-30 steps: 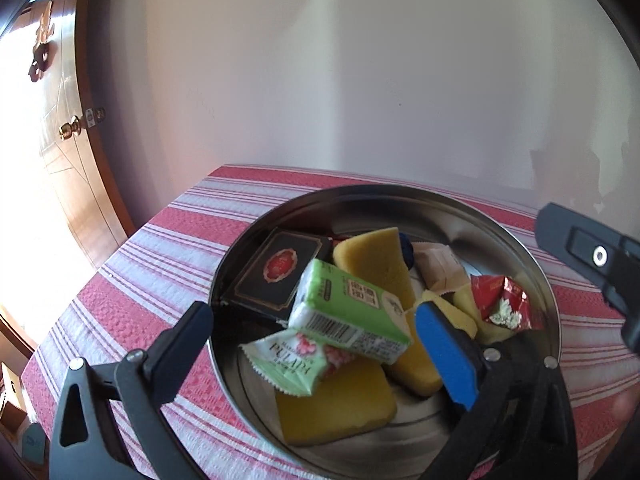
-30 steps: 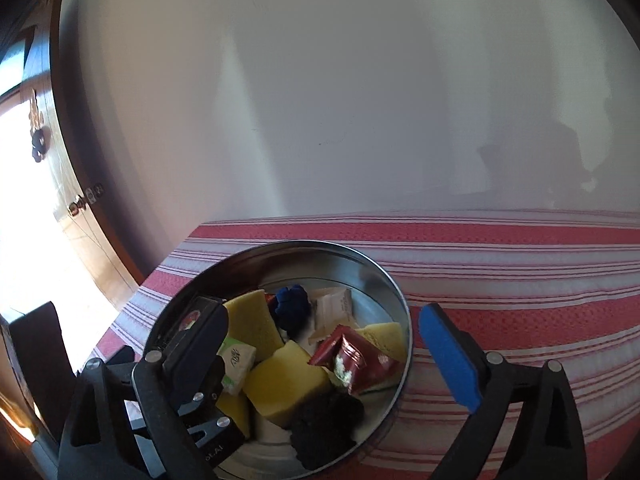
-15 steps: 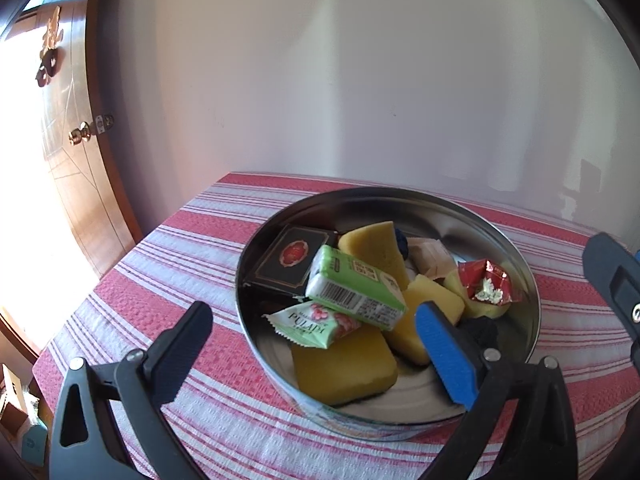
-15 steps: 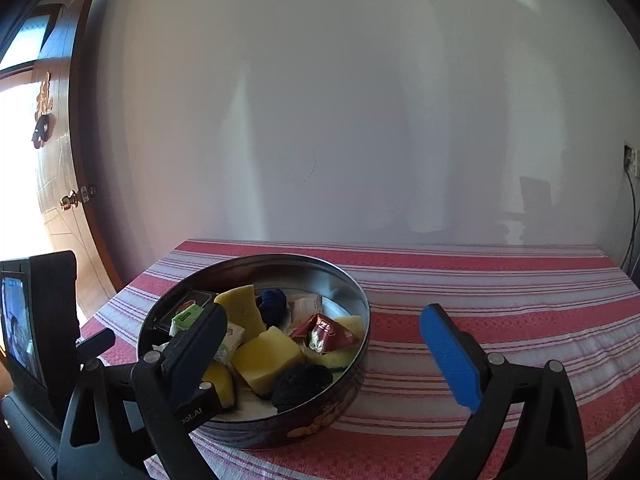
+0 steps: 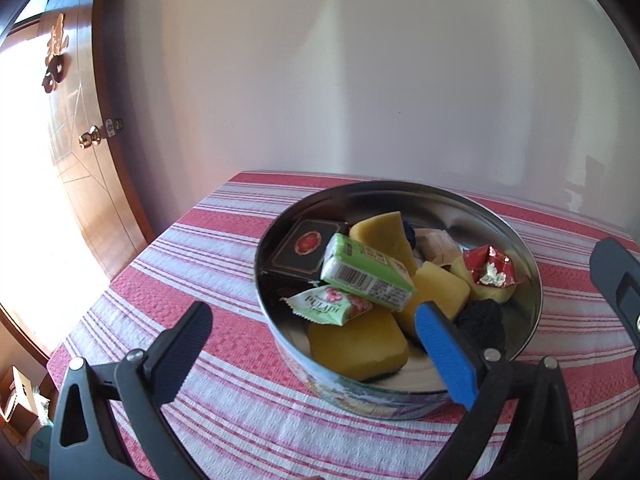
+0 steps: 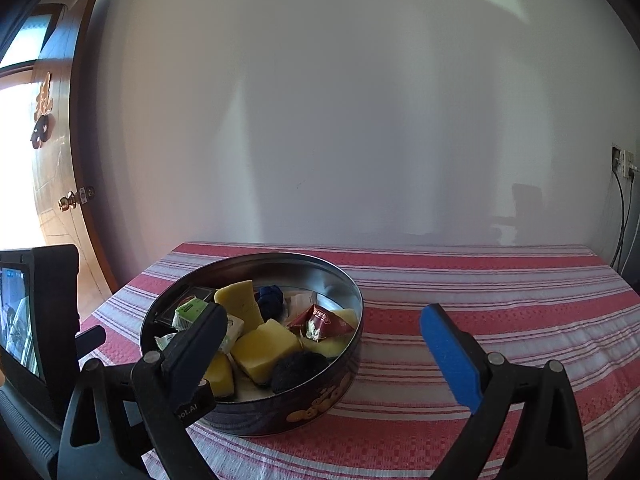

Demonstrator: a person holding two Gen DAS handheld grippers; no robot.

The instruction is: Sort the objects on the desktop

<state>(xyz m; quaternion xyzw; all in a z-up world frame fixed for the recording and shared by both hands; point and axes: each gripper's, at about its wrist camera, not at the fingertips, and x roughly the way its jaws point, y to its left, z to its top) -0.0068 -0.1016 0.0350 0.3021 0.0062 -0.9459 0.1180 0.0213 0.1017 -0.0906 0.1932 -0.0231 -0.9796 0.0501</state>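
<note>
A round metal tin (image 5: 516, 236) (image 6: 344, 364) sits on the striped tablecloth. It holds yellow sponges (image 5: 356, 344), a green box (image 5: 366, 276), a green-white sachet (image 5: 326, 308), a black card box (image 5: 304, 252), a red wrapper (image 5: 490, 270) (image 6: 320, 322), a blue ball (image 6: 270, 306) and a black scrubber (image 6: 298, 368). My left gripper (image 5: 312, 344) is open and empty, above the tin's near left rim. My right gripper (image 6: 320, 344) is open and empty, near the tin's front right.
The red-and-white tablecloth (image 6: 500, 304) runs right to the table edge near a wall socket with cables (image 6: 622, 160). A wooden door (image 5: 80, 140) stands at the left. The left gripper's body with its screen (image 6: 36, 320) is at the right wrist view's left edge.
Both grippers have pulled back and up from the tin. It now looks smaller and farther in both views. Both stay open and empty.
</note>
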